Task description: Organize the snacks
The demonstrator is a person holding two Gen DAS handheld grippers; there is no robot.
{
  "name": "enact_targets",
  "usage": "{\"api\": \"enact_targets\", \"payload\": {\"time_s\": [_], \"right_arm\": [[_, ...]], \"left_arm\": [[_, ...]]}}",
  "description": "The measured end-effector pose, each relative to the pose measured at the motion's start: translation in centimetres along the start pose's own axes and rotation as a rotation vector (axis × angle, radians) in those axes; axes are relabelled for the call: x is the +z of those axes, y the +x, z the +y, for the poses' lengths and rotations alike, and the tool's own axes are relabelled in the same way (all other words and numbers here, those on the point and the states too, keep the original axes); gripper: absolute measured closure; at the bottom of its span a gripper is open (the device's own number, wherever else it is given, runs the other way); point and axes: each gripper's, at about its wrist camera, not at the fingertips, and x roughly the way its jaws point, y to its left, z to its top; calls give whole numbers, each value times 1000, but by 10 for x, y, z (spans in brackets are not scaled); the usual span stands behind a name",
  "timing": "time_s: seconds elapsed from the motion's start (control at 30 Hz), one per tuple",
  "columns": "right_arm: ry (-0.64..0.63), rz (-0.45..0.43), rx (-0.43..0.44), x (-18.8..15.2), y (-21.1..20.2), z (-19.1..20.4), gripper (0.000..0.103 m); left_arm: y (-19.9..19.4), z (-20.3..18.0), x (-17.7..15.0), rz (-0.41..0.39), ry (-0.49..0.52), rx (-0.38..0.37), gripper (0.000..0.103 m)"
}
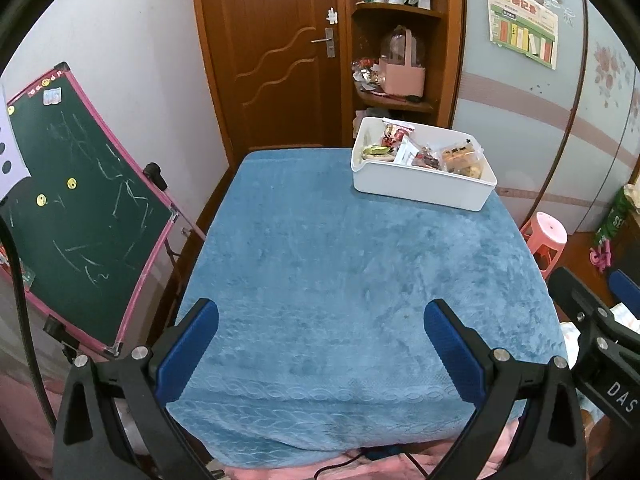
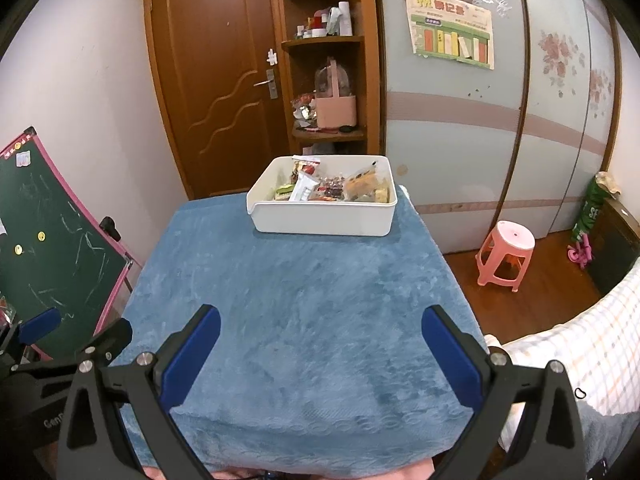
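A white plastic bin stands at the far right of the blue-towelled table. Several wrapped snacks lie inside it. My left gripper is open and empty, held over the table's near edge, far from the bin. My right gripper is open and empty, also over the near edge. The right gripper shows at the right edge of the left wrist view; the left gripper shows at the left edge of the right wrist view.
A green chalkboard with a pink frame leans left of the table. A wooden door and a shelf with a pink basket stand behind. A pink stool stands on the floor to the right.
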Motion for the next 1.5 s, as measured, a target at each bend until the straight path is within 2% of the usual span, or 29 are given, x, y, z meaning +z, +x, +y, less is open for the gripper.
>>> {"api": "enact_targets", "payload": {"time_s": [0.27,0.5,1.5], "right_arm": [[-8,6,6,-3,7,1,1],[-14,20,11,-5,14,5,1],[-26,24,53,-11,21,4,1]], "left_arm": [[15,1,-3,34,-3,-11,1],[17,3,-4,22,-8,-17,1],[26,-1,-8,60,-8,-17,1]]}}
